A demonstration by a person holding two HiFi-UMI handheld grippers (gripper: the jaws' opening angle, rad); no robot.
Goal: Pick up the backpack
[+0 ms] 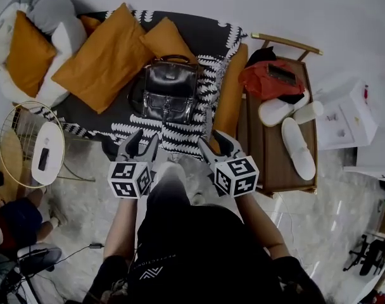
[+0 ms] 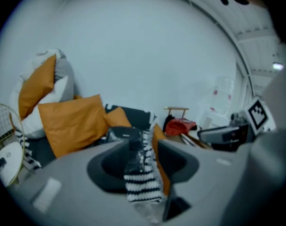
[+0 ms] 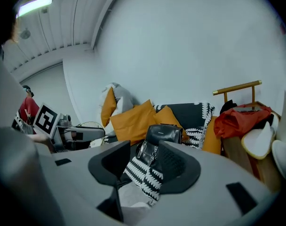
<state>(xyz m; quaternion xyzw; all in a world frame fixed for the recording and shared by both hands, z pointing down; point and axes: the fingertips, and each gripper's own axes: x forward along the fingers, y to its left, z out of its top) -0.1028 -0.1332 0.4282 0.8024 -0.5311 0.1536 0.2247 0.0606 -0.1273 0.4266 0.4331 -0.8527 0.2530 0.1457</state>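
Note:
A black leather backpack stands on a dark sofa over a black-and-white patterned throw. My left gripper and right gripper hover side by side at the sofa's near edge, short of the backpack. Both are open with nothing between the fingers. In the left gripper view the backpack shows blurred beyond the open jaws of the left gripper. In the right gripper view the backpack lies ahead of the right gripper, apart from it.
Orange cushions lie left of the backpack. To the right a wooden side table holds a red bag and white slippers. A round wire table stands at left, a white box at far right.

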